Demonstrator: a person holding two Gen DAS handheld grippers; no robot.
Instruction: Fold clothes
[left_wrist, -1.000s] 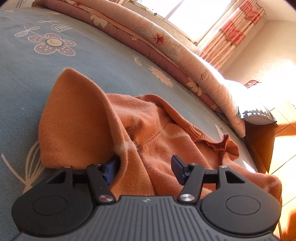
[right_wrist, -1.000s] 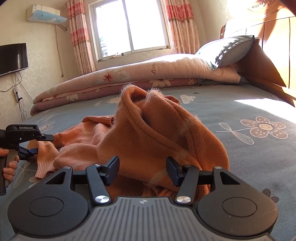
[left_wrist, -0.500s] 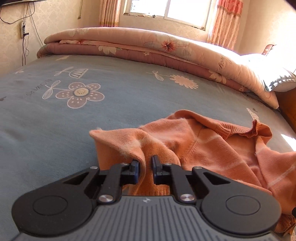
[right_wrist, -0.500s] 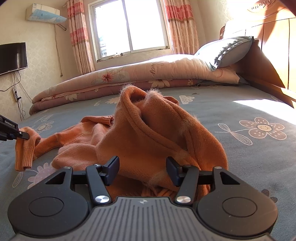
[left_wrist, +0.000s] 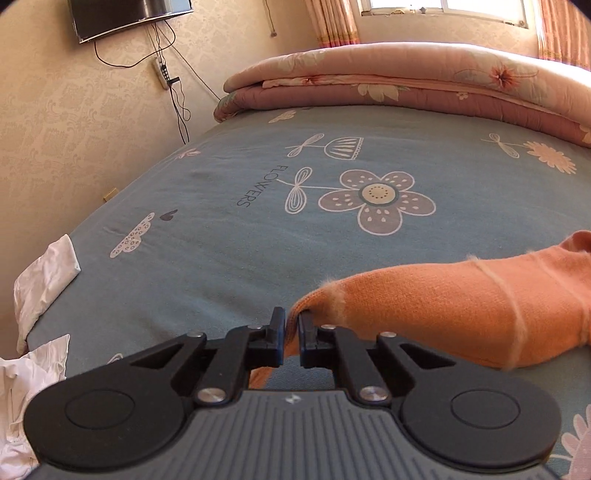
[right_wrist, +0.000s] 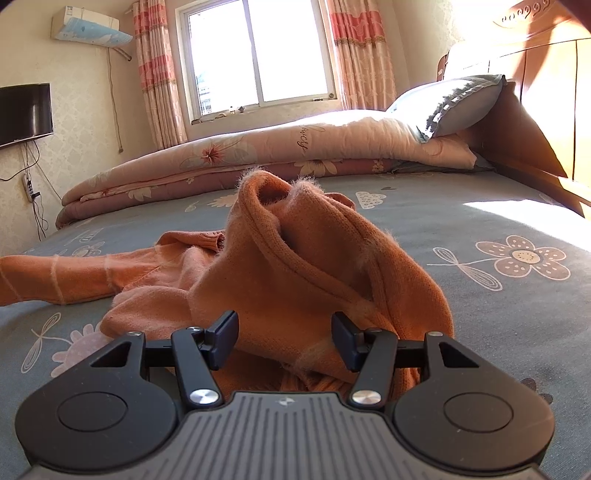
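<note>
An orange knit sweater (right_wrist: 306, 273) lies bunched in a heap on the blue flowered bed sheet (right_wrist: 480, 221). One sleeve (right_wrist: 55, 277) stretches out flat to the left in the right wrist view. In the left wrist view that sleeve (left_wrist: 461, 306) runs off to the right, and my left gripper (left_wrist: 291, 332) is shut on its cuff end. My right gripper (right_wrist: 284, 334) stands open just in front of the heap, its fingers on either side of the near fold without closing on it.
A folded floral quilt (right_wrist: 258, 155) lies along the far side of the bed, with a grey pillow (right_wrist: 450, 103) against the wooden headboard (right_wrist: 546, 92). White cloth (left_wrist: 40, 284) sits at the bed's left edge. A TV (left_wrist: 125, 14) hangs on the wall.
My left gripper shut on the sleeve cuff and pulled it out leftward, away from the heap, so the sleeve now lies stretched flat. The right gripper stayed open in place.
</note>
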